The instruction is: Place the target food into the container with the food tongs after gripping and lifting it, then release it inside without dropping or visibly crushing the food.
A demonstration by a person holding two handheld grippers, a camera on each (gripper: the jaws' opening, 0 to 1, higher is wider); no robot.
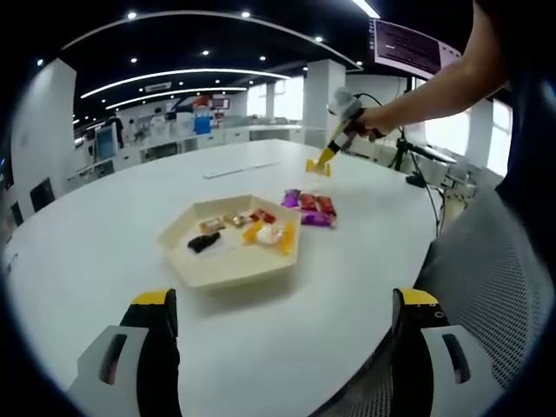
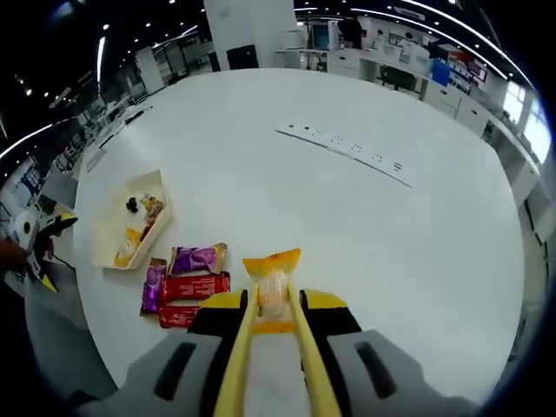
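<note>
A: Right gripper view, nearest first: right gripper (image 2: 271, 306) carries yellow food tongs (image 2: 300, 365), tips narrowed onto an orange snack packet (image 2: 272, 291).

B: Orientation?

A: Packet's long axis runs along the tongs, pointing away toward the table's far edge. Crimped orange top, clear middle with something pale inside. Bottom end is hidden between the jaws. It's up off the white table (image 2: 365, 226), near the near edge.

B: Crushed?

A: No visible crushing. Just left of it lie the loose packets (image 2: 187, 282), purple and red, overlapping, so the count is unclear. Farther left, toward the table's left edge, sits the cream container (image 2: 109, 248) with small items in it, too small to name. A hand (image 2: 10, 256) is cut off at that edge.

B: Other side?

A: Left gripper view: left gripper (image 1: 282, 321) is spread wide, holding nothing, low over the near edge. Container is beyond it, mid-table; contents are black, orange and red bits. A grey mesh chair (image 1: 491, 278) is right of the table.
</note>
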